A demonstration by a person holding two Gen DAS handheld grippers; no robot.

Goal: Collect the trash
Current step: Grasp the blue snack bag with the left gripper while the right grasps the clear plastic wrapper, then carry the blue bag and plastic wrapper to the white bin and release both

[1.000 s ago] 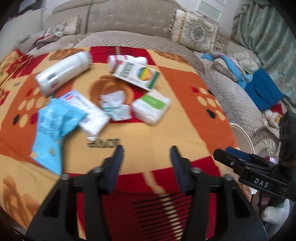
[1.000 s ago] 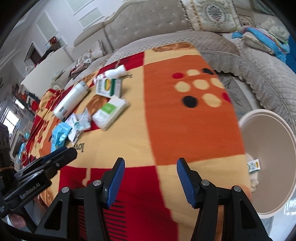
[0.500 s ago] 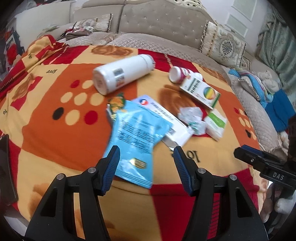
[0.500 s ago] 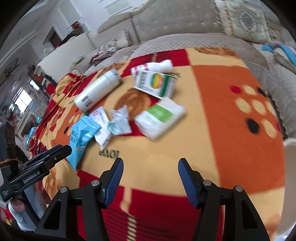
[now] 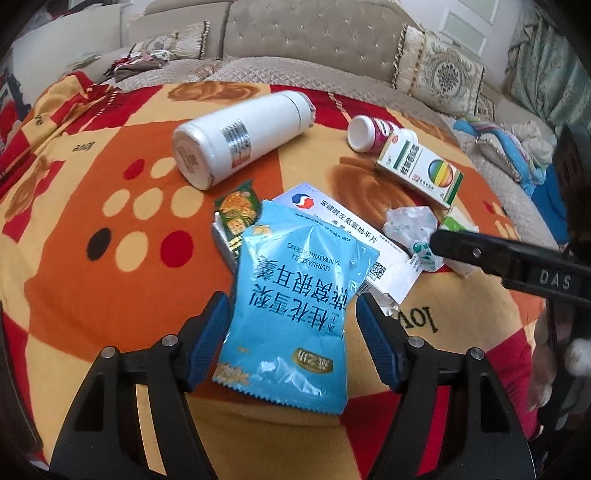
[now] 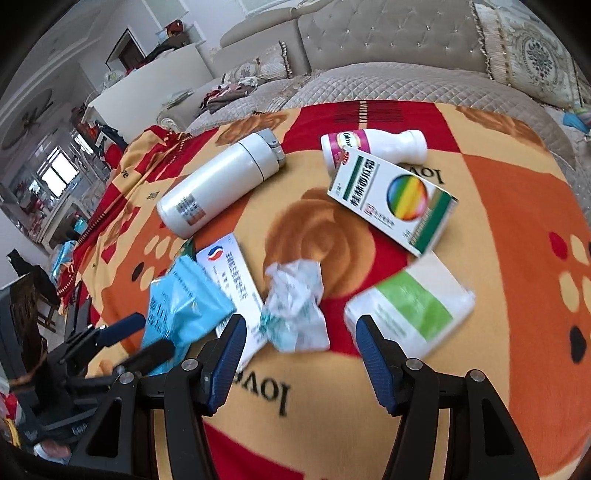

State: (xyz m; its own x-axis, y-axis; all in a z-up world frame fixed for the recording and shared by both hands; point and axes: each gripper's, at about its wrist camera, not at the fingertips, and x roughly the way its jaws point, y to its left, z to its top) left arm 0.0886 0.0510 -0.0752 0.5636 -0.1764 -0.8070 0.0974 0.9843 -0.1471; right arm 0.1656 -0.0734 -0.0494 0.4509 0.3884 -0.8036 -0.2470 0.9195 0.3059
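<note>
Advanced over the blanket (image 5: pixel 92 266) until left claw (image 5: pixel 293 314) straddled blue snack packet (image 5: pixel 291 306), both claws wide, right claw (image 6: pixel 297 334) near crumpled wrapper (image 6: pixel 295 306); better pinched mid-packet.

Place: a home living room.
Seating: a tufted beige sofa (image 5: pixel 306 33) ran across the top of the frame, with patterned cushions (image 5: pixel 443 74) at upper right.
Surface: a red-and-orange blanket (image 5: pixel 110 221) filled the centre.
Background: a ceiling fan (image 6: pixel 29 118) and a window (image 6: pixel 55 177) were at far left.
</note>
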